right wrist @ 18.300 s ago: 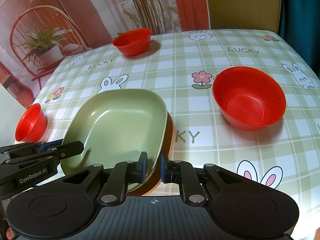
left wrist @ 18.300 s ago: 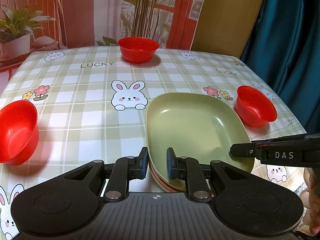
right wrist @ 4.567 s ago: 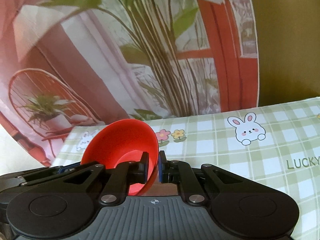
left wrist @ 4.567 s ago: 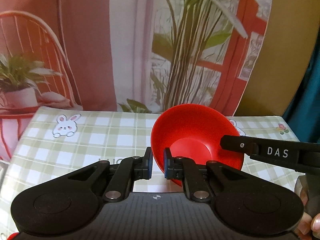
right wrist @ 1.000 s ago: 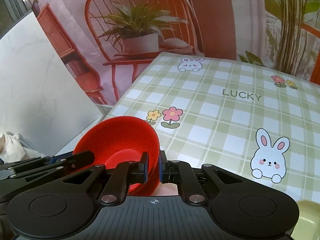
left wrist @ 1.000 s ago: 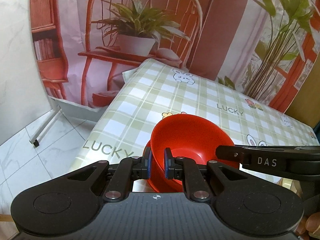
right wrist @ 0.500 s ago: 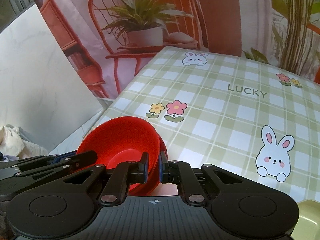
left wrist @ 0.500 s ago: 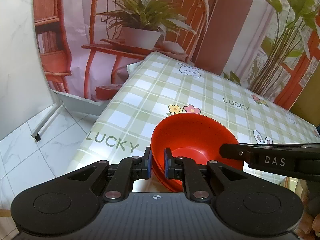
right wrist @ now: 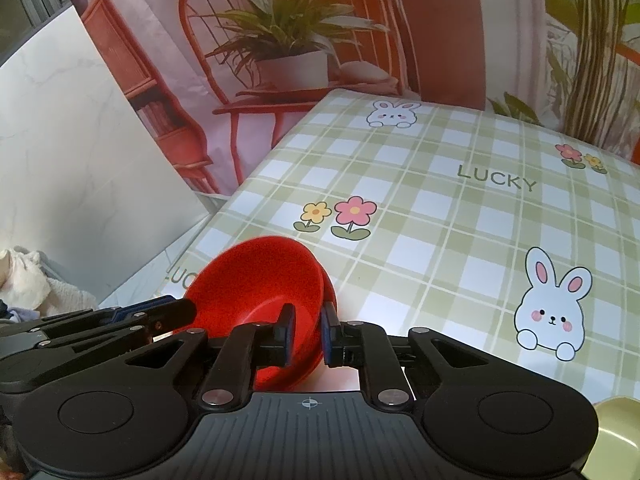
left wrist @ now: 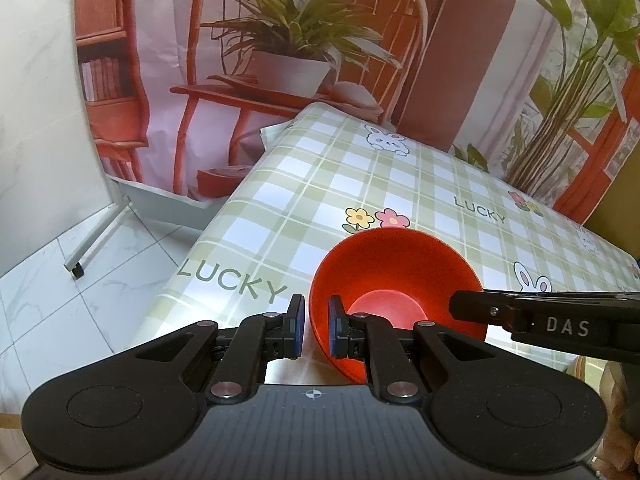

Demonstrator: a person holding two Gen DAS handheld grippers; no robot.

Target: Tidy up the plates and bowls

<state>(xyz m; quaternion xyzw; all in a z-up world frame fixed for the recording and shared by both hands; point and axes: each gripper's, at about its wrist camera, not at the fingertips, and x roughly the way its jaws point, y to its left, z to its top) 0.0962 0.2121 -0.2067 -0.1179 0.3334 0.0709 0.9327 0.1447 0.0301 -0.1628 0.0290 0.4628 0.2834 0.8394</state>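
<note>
A red bowl sits nested in a second red bowl near the table's left front corner; the lower bowl's rim shows behind it in the right wrist view. My left gripper has its jaws slightly parted around the bowl's near rim, with a gap on the outer side. My right gripper straddles the opposite rim of the red bowl, jaws also slightly parted. Each gripper shows in the other's view.
The table has a green plaid cloth with rabbits and "LUCKY" print; its left edge drops to a tiled floor. A green plate's edge shows at the lower right. A printed backdrop stands behind.
The held bowl has come down into the other red bowl on the table. Both grippers' jaws have opened a little off its rim.
</note>
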